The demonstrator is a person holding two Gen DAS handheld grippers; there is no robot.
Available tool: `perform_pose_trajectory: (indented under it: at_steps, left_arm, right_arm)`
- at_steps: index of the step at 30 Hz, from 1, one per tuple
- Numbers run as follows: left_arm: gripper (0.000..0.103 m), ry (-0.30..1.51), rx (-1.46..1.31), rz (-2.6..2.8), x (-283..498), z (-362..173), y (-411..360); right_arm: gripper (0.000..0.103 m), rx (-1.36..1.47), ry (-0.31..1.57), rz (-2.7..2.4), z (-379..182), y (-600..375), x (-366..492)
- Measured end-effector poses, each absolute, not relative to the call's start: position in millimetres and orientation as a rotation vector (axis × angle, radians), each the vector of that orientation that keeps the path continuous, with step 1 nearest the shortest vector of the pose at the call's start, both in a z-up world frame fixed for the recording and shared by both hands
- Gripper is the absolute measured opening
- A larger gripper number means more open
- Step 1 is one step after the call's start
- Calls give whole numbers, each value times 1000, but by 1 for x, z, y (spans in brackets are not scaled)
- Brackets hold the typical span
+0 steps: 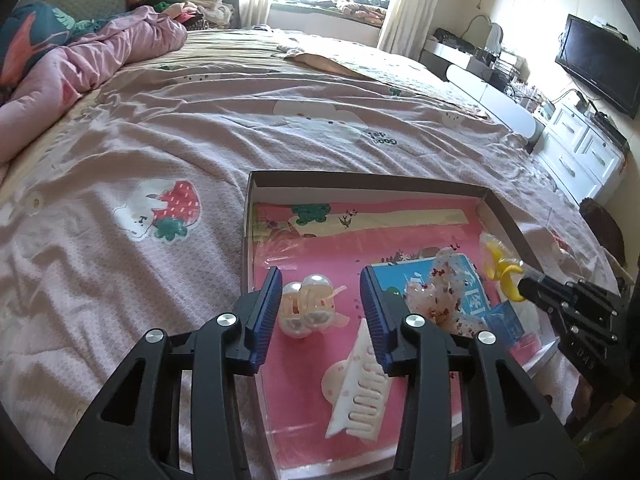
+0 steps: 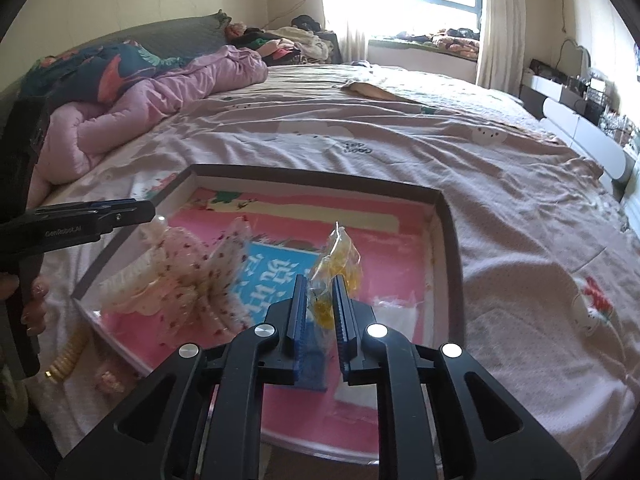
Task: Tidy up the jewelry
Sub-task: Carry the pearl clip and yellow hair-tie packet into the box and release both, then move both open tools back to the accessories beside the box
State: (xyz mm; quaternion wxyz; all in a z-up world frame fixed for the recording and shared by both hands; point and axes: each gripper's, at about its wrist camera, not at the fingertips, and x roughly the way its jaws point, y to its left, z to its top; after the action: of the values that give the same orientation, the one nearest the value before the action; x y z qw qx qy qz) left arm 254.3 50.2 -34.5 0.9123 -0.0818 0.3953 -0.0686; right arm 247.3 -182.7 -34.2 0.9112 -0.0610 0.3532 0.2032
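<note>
A shallow cardboard box [image 1: 360,181] with a pink printed bottom lies on the bed. In the left wrist view it holds a pearl hair clip [image 1: 306,307], a white claw clip [image 1: 358,384] and a dotted fabric bow [image 1: 440,292]. My left gripper [image 1: 322,300] is open above the pearl clip, holding nothing. My right gripper [image 2: 320,304] is shut on a yellow hair clip in a clear bag [image 2: 334,270], held over the box [image 2: 450,240]; it also shows in the left wrist view [image 1: 502,270]. The bow [image 2: 188,280] lies left of it.
The box sits on a wide pink bedsheet [image 1: 200,128]. A rolled pink quilt [image 1: 92,60] lies at the far left. A white dresser [image 1: 584,152] and a TV [image 1: 600,64] stand to the right. A coiled hair tie [image 2: 68,360] lies outside the box.
</note>
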Motion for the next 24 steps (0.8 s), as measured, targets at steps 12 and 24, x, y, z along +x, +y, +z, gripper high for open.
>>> perform_pose_trajectory:
  at_steps: [12,24]
  left_arm:
    - [50,790,-233,-123,224,-16,61]
    - [65,755,-208,-124,196,-1,56]
  right_arm:
    - [35,-52,766,465,-33,-190,225]
    - [78,16,717,444,-12,-208,197]
